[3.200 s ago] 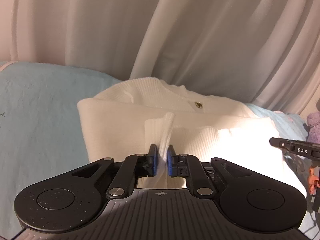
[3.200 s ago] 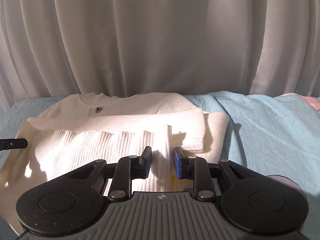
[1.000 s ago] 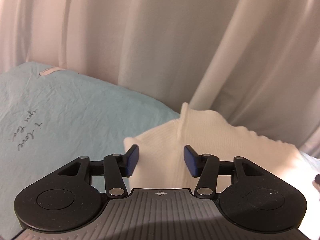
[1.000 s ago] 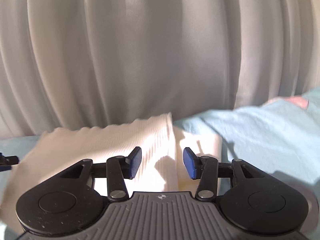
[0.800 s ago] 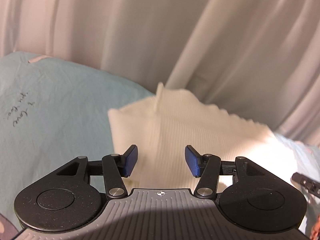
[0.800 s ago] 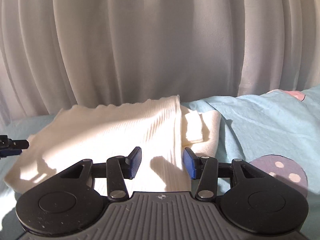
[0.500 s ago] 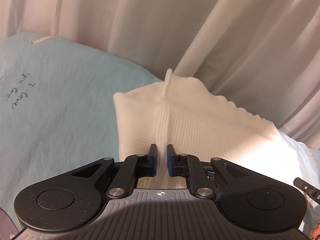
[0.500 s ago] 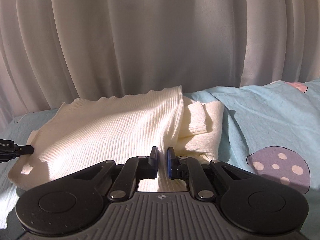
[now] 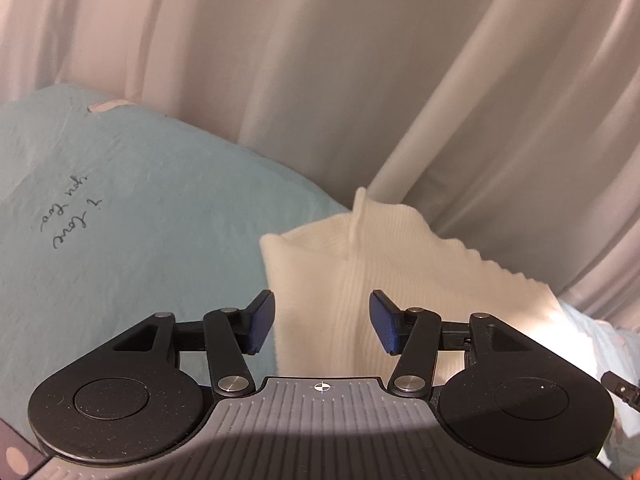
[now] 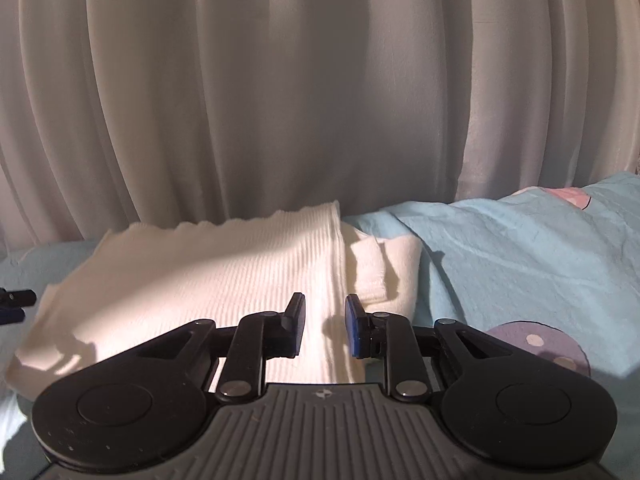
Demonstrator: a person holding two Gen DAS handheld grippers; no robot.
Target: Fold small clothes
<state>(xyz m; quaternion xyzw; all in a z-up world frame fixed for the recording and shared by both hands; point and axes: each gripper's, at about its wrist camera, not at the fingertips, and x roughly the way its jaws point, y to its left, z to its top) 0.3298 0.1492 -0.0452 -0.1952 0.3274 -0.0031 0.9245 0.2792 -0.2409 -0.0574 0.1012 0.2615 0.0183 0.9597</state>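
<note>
A cream ribbed sweater (image 9: 420, 280) lies folded on a light blue bedsheet (image 9: 140, 220), with pale curtains (image 9: 320, 80) hanging behind it in both views.

In the left wrist view the sweater fills the middle and lower right of the frame. A raised ridge of knit runs from its top edge down toward the left gripper (image 9: 322, 322). The jaws have just been opening and now stand wide, their blue pads (image 9: 262, 326) clear of the cloth; the ridge sits between them but is not pinched. Only this view shows the handwritten words (image 9: 66, 216) printed on the sheet at the left, and a small black tip (image 9: 620, 390) of the other tool at the lower right edge.

In the right wrist view the sweater (image 10: 200, 280) spreads across the left and middle of the frame, sunlit, with its scalloped hem along the far edge. A folded sleeve cuff (image 10: 370, 272) shows at its right side, which the left view does not show. The right gripper (image 10: 324, 330) has just been opening too, but its jaws stand only narrowly apart, with the sweater's edge between them and no pad pressing on it. A purple dotted patch (image 10: 540, 344) on the sheet sits at the lower right, and a black tool tip (image 10: 16, 300) shows at the far left edge.
</note>
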